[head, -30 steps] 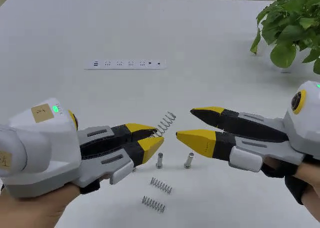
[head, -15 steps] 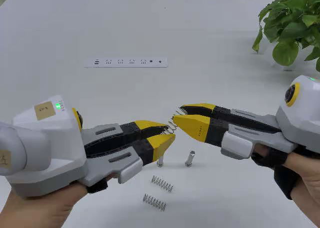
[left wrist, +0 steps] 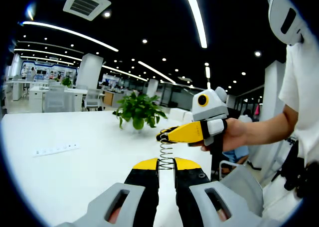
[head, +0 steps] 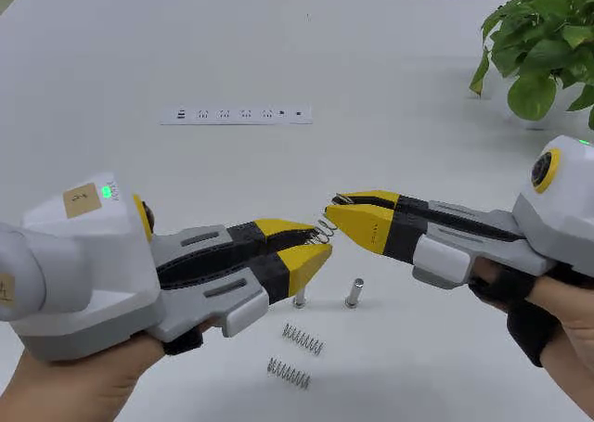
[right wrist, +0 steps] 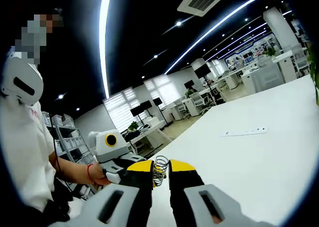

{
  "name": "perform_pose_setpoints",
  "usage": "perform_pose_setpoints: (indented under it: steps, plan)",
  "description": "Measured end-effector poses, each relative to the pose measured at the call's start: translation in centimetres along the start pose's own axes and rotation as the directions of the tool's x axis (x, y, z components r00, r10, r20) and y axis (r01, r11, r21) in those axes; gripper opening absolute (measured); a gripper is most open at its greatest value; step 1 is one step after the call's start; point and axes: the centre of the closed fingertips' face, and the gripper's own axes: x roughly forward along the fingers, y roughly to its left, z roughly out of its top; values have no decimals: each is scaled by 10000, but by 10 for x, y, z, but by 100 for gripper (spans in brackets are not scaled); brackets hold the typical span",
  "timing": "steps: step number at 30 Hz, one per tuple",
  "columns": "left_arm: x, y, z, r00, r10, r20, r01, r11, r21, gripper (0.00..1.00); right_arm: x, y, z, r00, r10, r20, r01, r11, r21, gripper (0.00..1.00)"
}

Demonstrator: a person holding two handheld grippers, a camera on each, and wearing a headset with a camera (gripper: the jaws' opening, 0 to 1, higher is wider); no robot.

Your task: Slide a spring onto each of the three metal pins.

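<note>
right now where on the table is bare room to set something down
Widest bare tabletop lies between the power strip and the plant, and beyond the strip. A smaller free patch lies right of the two pins, beneath the right gripper. Crowded: by the left gripper tips, where pins and loose springs cluster.

Surface: broad white matt tabletop [head: 418, 97].
Far side: flat white power strip [head: 237, 115].
Right corner: leafy green potted plant [head: 538, 42].
Near side: two short steel pins [head: 354, 292] [head: 299, 299], upright; two loose coiled wire springs [head: 303, 339] [head: 288, 374], lying flat.
</note>
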Motion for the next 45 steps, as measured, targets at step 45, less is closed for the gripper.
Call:
perform_pose_setpoints:
  steps: [45]
  plan:
    - [4, -8, -17, 9948, -377, -945, 439, 9970, 643, 15, 6, 14, -7, 9894, 176, -1440, -474, 9773, -2065, 11]
